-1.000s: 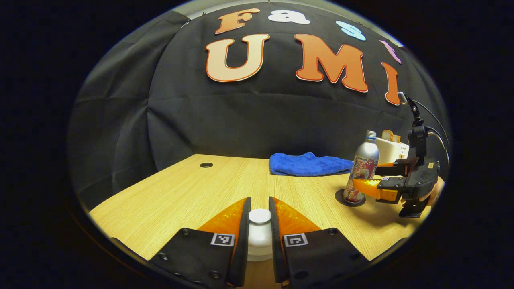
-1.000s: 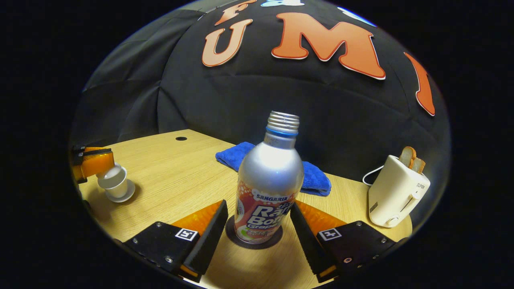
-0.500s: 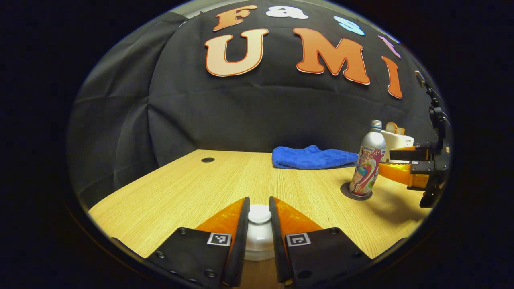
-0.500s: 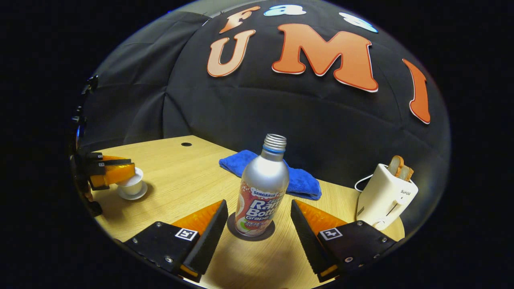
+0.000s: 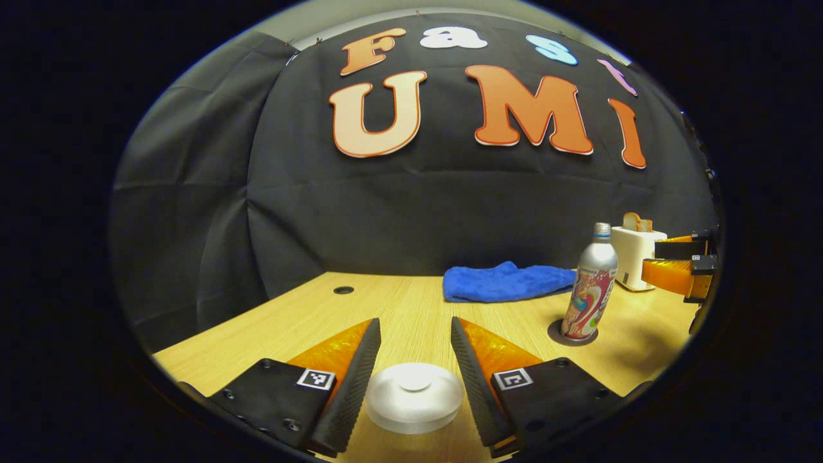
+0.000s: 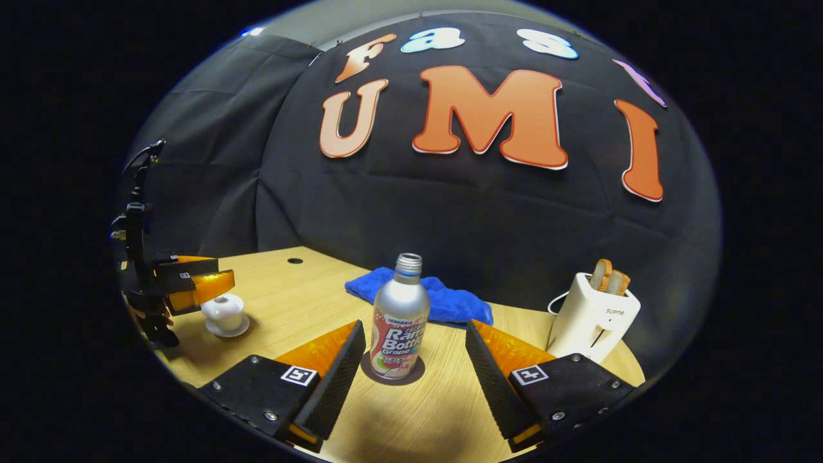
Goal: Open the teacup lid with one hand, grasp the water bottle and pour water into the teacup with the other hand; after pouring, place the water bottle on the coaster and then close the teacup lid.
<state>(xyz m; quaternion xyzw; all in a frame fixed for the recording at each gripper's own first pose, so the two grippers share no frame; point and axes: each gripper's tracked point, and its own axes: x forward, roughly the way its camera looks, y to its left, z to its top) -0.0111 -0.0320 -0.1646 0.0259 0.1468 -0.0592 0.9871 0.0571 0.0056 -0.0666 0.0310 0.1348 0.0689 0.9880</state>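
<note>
In the left gripper view, the left gripper [image 5: 415, 360] hung low over the table [image 5: 411, 308] at 6 o'clock with its fingers spread wide, grasping nothing. The white lid [image 5: 415, 397] lay between the two fingers, apart from both, seated flat with its small knob up. In the right gripper view the lid sat on the teacup [image 6: 223, 313], which stood on its saucer [image 6: 225, 331] at about 9 o'clock, just beside the left gripper's tips.

The bottle [image 5: 589, 283] stood upright and uncapped at 3 o'clock in the left gripper view, its base on the dark round coaster [image 5: 558, 334]. A blue cloth [image 5: 508, 283] lay crumpled behind it toward the black wall, and a white toaster [image 5: 633, 249] with bread in its slots stood farther right, near the bottle.

In the right gripper view, the right gripper [image 6: 411, 360] was released as well, its fingers parted at 6 o'clock. The bottle stood beyond the fingertips, upright on the coaster, touching neither finger. The cloth lay behind it at about 12 o'clock of the bottle, and the toaster stood at 3 o'clock with a white cord trailing from its back. A small dark hole [image 6: 295, 261] marked the table at 10 o'clock.
</note>
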